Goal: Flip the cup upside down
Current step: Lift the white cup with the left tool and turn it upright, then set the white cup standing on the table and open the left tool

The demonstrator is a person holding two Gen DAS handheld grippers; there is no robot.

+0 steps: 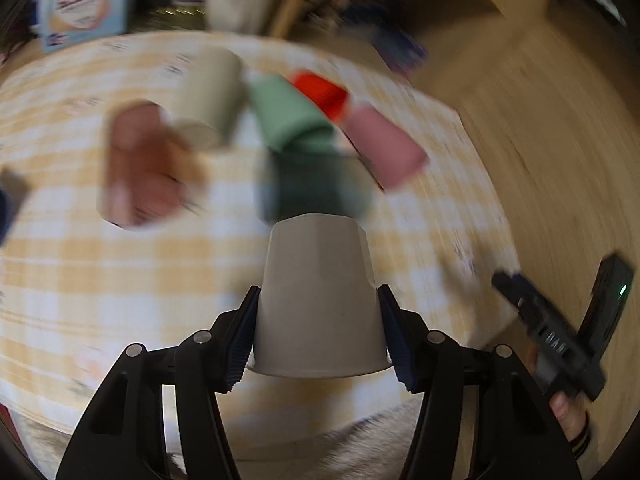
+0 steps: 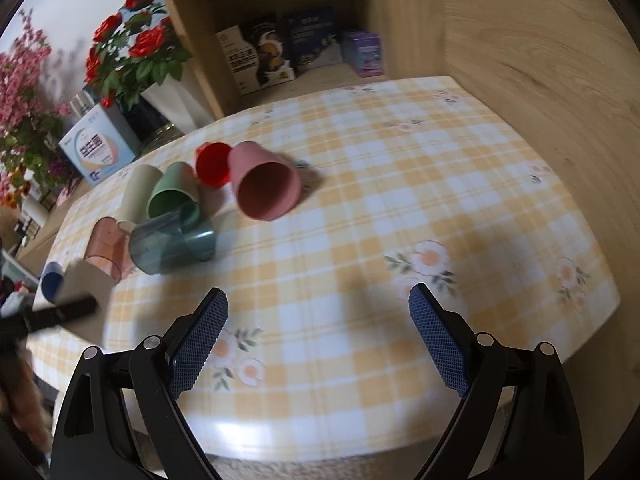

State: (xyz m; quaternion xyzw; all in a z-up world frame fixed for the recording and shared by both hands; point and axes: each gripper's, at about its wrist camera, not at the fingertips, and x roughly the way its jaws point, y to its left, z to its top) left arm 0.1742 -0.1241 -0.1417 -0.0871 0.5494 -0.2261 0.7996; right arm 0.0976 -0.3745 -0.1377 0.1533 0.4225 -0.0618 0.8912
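My left gripper (image 1: 318, 330) is shut on a white cup (image 1: 318, 296), held upside down with its rim toward the camera, above the checked tablecloth (image 1: 120, 280). The same cup shows blurred at the left edge of the right wrist view (image 2: 86, 300). My right gripper (image 2: 318, 336) is open and empty over the near part of the tablecloth (image 2: 400, 200); it also shows in the left wrist view (image 1: 552, 320). Several cups lie on their sides in a group: pink (image 2: 266, 180), red (image 2: 212, 164), green (image 2: 174, 194), beige (image 2: 140, 190), teal transparent (image 2: 170, 244), pink transparent (image 2: 106, 248).
A wooden shelf unit (image 2: 500, 40) with boxes (image 2: 272, 52) stands behind and to the right of the table. Flower bouquets (image 2: 132, 48) and a blue box (image 2: 98, 148) are at the back left. A blue cup (image 2: 52, 280) lies by the left edge.
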